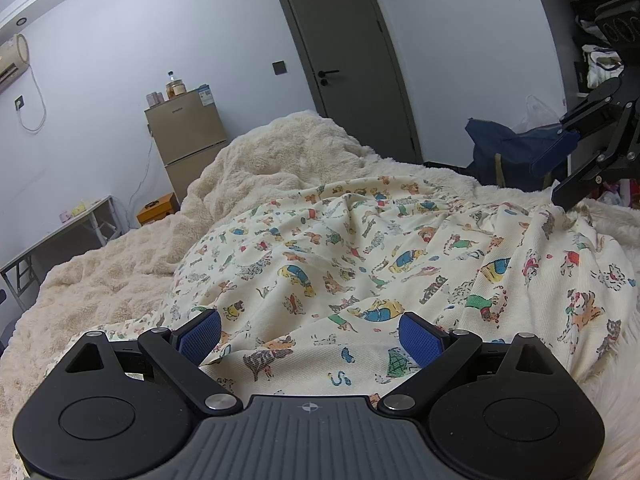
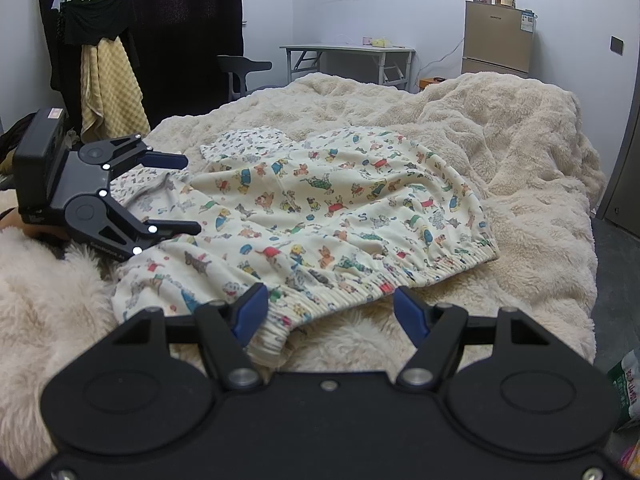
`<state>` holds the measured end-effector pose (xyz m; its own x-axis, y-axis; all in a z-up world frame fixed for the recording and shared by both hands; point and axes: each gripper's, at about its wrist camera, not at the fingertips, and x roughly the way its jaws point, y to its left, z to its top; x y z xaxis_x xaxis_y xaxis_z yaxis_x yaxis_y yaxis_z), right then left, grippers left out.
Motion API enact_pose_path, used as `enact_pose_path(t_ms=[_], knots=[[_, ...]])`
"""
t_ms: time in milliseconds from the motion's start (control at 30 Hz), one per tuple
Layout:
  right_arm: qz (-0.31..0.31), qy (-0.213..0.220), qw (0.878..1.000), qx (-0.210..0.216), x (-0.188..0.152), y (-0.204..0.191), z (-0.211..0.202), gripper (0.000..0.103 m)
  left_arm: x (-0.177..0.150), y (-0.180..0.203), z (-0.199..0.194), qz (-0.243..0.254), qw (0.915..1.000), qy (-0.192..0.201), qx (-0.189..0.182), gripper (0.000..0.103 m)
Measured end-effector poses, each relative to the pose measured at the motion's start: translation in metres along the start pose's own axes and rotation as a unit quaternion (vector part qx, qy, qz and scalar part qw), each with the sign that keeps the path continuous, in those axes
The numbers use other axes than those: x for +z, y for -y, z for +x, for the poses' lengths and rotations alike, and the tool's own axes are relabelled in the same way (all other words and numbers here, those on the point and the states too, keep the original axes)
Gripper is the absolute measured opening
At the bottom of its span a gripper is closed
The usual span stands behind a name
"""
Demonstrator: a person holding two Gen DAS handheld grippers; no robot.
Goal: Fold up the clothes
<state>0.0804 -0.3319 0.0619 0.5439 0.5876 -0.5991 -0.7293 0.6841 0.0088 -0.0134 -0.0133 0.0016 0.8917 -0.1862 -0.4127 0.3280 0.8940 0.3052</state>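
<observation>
One pair of printed pyjama trousers (image 2: pixel 320 208) lies spread on the one fluffy cream blanket (image 2: pixel 500 128) covering the bed, its elastic waistband nearest the right gripper. There are two grippers: the left gripper (image 1: pixel 310 338) hovers over the cloth with jaws wide apart and nothing in them. The right gripper (image 2: pixel 328 312) is likewise spread open at the waistband edge, gripping nothing.

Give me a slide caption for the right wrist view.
Open right gripper poised at the printed pants' elastic waistband on a fluffy blanket.
</observation>
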Motion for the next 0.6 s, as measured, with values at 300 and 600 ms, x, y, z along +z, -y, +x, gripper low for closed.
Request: enact_pose_path(t_ms=[300, 600], knots=[[-0.079, 0.026, 0.996, -0.023, -0.011, 0.000, -0.034, 0.068, -0.005, -0.024, -0.045, 0.092, 0.9915, -0.017, -0.090, 0.094], [-0.248, 0.037, 0.967, 0.042, -0.030, -0.054, -0.032, 0.069, -0.027, -0.027, -0.077, 0.174, 0.9721, -0.031, -0.154, 0.092]])
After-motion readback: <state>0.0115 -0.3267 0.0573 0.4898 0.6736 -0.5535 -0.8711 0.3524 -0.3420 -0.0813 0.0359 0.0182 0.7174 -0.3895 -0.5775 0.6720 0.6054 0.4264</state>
